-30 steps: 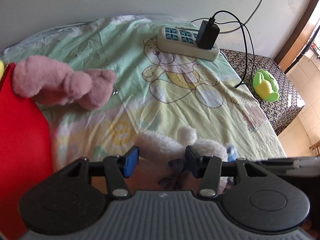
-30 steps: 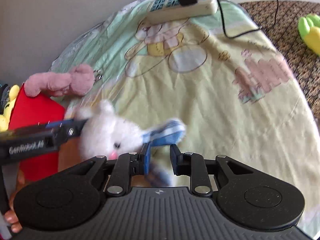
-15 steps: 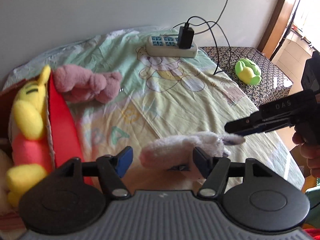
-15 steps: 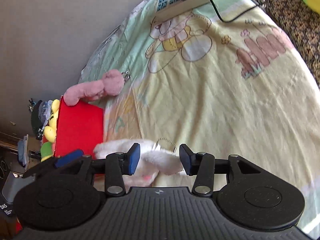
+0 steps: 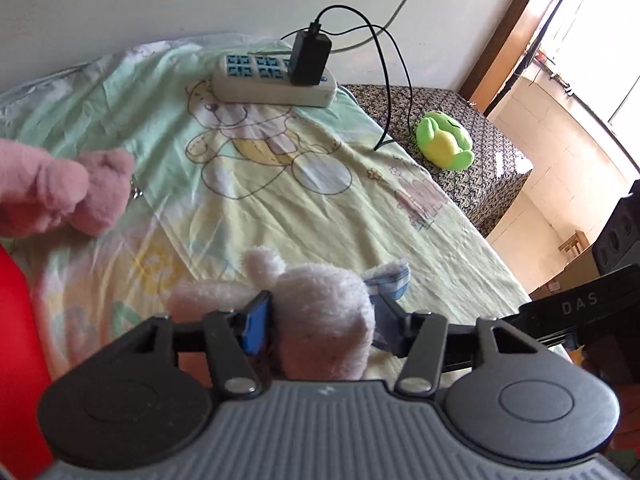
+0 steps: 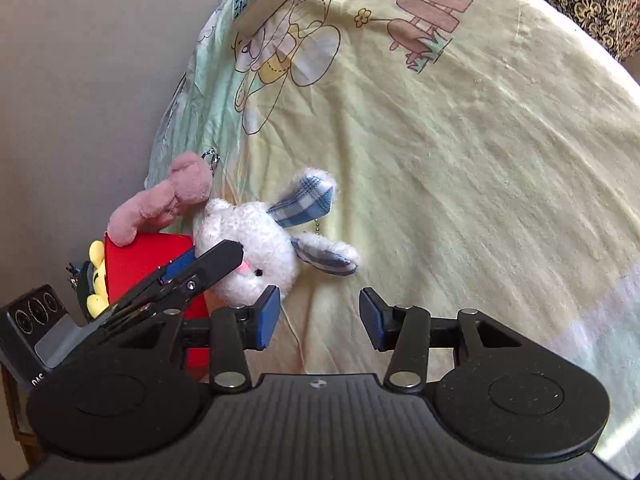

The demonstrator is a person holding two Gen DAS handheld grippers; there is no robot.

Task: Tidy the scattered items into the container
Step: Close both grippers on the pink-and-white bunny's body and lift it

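Observation:
A white plush bunny [image 5: 324, 300] with blue checked ears lies low over the cartoon bedsheet, and my left gripper [image 5: 322, 320] is shut on its body, a pad pressing each side. In the right wrist view the bunny's head [image 6: 256, 240] pokes out past the left gripper's black finger [image 6: 216, 260]. My right gripper [image 6: 320, 312] stands open just below the bunny with nothing between its pads. The red container [image 6: 148, 256] sits right beside the bunny and holds a yellow plush [image 6: 96, 276]. A pink plush [image 6: 160, 200] rests against the container's top edge.
A white power strip [image 5: 272, 80] with a black charger and cable lies at the far end of the sheet. A green frog plush [image 5: 444, 140] sits on the dark patterned cover at right. The grey wall runs behind the bed.
My right gripper let go of the bunny's checked ear, opened and drew back. My left gripper closed on the bunny's body, which now sits nearer the red container.

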